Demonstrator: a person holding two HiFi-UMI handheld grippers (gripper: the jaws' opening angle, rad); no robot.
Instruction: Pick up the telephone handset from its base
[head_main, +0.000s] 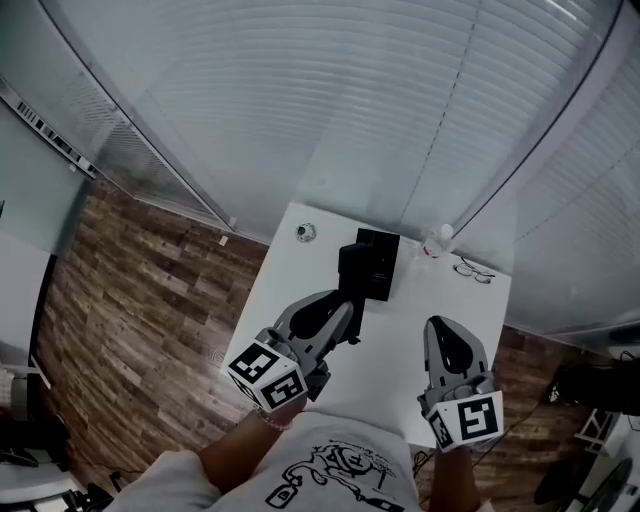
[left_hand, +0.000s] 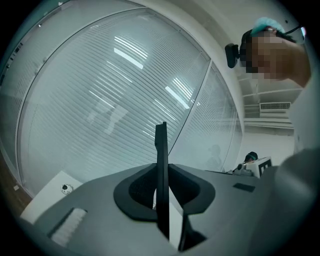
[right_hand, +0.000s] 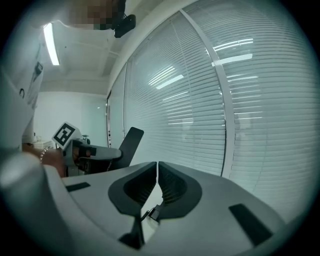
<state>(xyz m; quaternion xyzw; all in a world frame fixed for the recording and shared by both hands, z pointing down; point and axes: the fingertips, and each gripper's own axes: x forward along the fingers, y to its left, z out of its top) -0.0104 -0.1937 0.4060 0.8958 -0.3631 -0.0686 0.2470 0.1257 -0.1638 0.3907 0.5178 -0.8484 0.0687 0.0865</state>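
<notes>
**Handset clamped in left gripper, off its base**

The telephone handset (left_hand: 161, 165) is gripped between the jaws of the left gripper (head_main: 338, 308). In the left gripper view it shows edge-on as a thin black slab. Its long axis stands close to upright and its upper end rises above the jaw tips. The right gripper view shows the same slab from the side, leaning up and away from the left gripper, with the window blinds (head_main: 300, 100) behind it. The handset is in the air above the tabletop (head_main: 290, 290), not on the telephone base (head_main: 380, 250).

The right gripper (right_hand: 157, 167) is clenched, with its jaws together and nothing between them. It is held over the near right part of the tabletop, well apart from the left gripper.

The black base sits near the far edge of the white tabletop. A pair of glasses (head_main: 475, 270) lies to the right of the base. A small round object (head_main: 305, 232) lies at the far left corner; what it is cannot be told.

The floor (head_main: 130, 290) is dark wood plank. Glass walls with closed horizontal blinds enclose the far side of the room.
</notes>
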